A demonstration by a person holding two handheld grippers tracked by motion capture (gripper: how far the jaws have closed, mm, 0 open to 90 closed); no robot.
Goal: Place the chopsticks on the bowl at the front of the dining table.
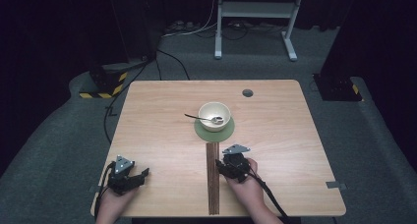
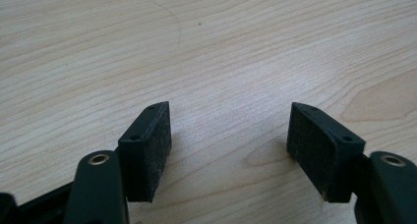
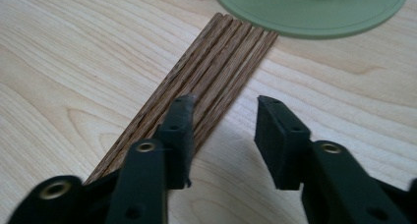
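A bundle of several dark wooden sticks [image 1: 212, 180] lies lengthwise on the table, running from the front edge up to a green round mat [image 1: 201, 130]. On the mat stands a cream bowl [image 1: 214, 115] with a metal spoon [image 1: 201, 118] resting in it. My right gripper [image 1: 225, 161] hovers at the sticks' right side, open. In the right gripper view, its [image 3: 223, 116] left jaw is over the sticks [image 3: 216, 57] and its right jaw over bare wood, with the mat [image 3: 314, 13] ahead. My left gripper [image 1: 139, 177] rests open at the front left, nothing between its fingers [image 2: 228, 135].
A round cable hole [image 1: 247, 93] sits near the table's far edge. Beyond the table stand a white frame [image 1: 255, 10] and floor cables. Bare wood spreads across the table's left half and its right side.
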